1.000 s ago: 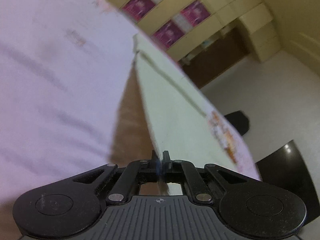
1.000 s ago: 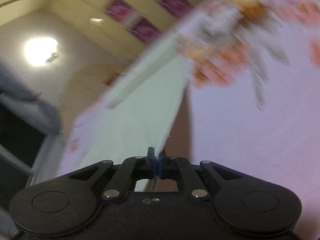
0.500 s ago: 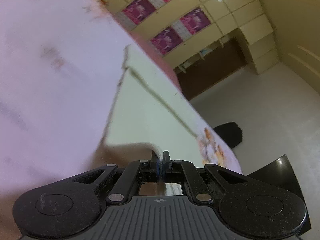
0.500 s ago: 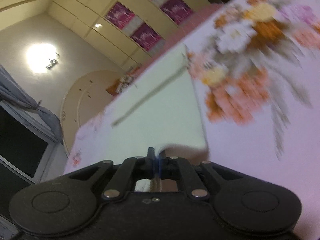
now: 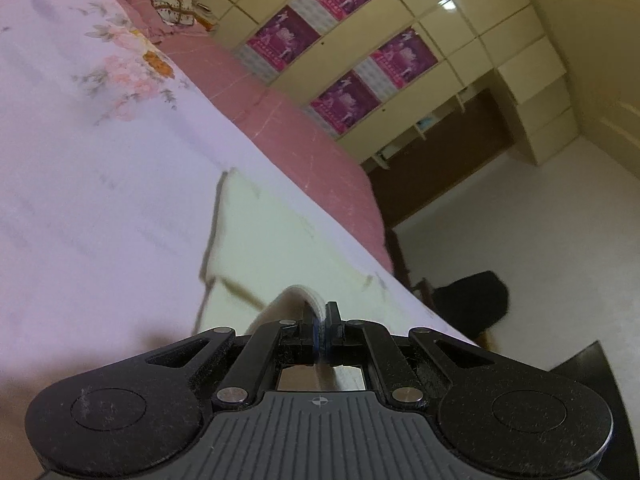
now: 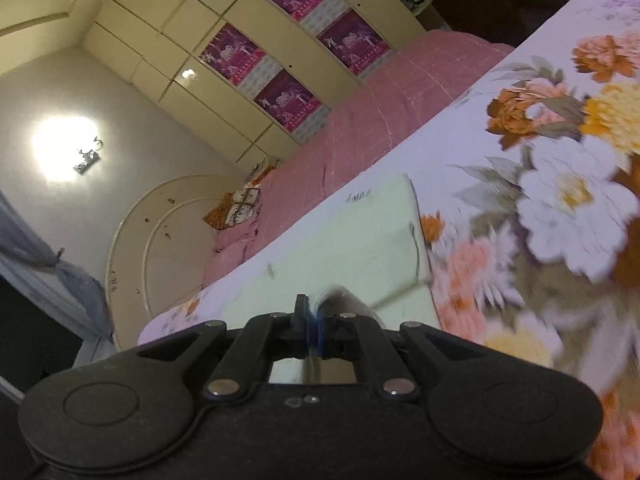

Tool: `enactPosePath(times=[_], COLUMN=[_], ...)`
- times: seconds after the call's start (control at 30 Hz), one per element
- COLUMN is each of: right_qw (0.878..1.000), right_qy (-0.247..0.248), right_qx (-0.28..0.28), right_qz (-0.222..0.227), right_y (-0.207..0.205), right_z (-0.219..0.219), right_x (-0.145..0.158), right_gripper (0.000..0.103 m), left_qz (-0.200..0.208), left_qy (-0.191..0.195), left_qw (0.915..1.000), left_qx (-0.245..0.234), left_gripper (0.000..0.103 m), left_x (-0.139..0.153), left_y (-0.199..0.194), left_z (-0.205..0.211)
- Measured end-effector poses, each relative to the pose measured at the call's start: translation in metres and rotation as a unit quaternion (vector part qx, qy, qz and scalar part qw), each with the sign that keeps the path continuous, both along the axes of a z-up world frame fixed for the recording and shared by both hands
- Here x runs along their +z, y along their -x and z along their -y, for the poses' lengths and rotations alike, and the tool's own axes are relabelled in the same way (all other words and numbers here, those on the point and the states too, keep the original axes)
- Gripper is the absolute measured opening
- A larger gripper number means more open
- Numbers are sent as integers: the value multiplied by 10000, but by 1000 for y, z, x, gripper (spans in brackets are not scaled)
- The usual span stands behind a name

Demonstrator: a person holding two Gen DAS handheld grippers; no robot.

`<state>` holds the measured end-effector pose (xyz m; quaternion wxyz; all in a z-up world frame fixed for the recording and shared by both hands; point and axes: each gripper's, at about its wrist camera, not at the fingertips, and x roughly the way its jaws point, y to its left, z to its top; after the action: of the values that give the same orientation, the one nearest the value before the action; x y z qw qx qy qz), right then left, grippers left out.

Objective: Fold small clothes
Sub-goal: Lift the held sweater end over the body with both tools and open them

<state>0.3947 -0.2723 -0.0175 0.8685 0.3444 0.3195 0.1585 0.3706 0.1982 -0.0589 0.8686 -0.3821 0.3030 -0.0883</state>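
Both tongs were clamped on one edge of the pale green garment [image 5: 256, 248]: the left tongs [image 5: 320, 326] and the right tongs [image 6: 314, 320] each pinched a hem corner. The garment lay flat near the bed's [image 5: 80, 200] long edge. Folding well probably meant carrying both corners level and laying the thin, soft cloth edge to edge over the smooth floral sheet.

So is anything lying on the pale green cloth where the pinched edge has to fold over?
Nothing visible. Both the left gripper and the right gripper are shut on the pale green cloth, and the flat part ahead on the floral bedsheet looks bare.
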Motion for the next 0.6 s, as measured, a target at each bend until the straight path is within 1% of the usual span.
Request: enactPosePath(times=[0.23,0.37,0.43,0.47,0.5,0.53,0.57,0.6], right_qw=[9994,9973,9958,9957,9963,9972,9977,9979], right_qy=[36,-266,-461,-542,-554,-534,-527,-553], right_qx=[64,-88,-78,-43,-62,-133,-201,-247], right_qz=[-329,-672,-792,-751,-662,-514,-373,-222], right_y=[-91,-124,-138,-142,-144,-144,-143,-141], right_z=[-4,2,4,5,6,8,11,15], right_x=[-33,-58,-71,-75,-76,-75,-73,-72], right_gripper=[4,4,10,14,27,40,45,46], left_qz=[-346,-573,-589,-569,-474,-280,-76,24], left_qy=[38,144,191,234,257,158,-70,-196], left_qw=[9992,9982,9979,9979,9983,9990,9992,9993], left_qx=[178,142,189,214,219,305,393,315], left_gripper=[3,3,3,23,65,84,90,90], left_x=[-31,-47,-53,-54,-54,-50,-46,-44], left_y=[-84,-122,-132,-136,-137,-135,-132,-133], left_z=[-8,-6,-7,-9,-11,-12,-12,-14])
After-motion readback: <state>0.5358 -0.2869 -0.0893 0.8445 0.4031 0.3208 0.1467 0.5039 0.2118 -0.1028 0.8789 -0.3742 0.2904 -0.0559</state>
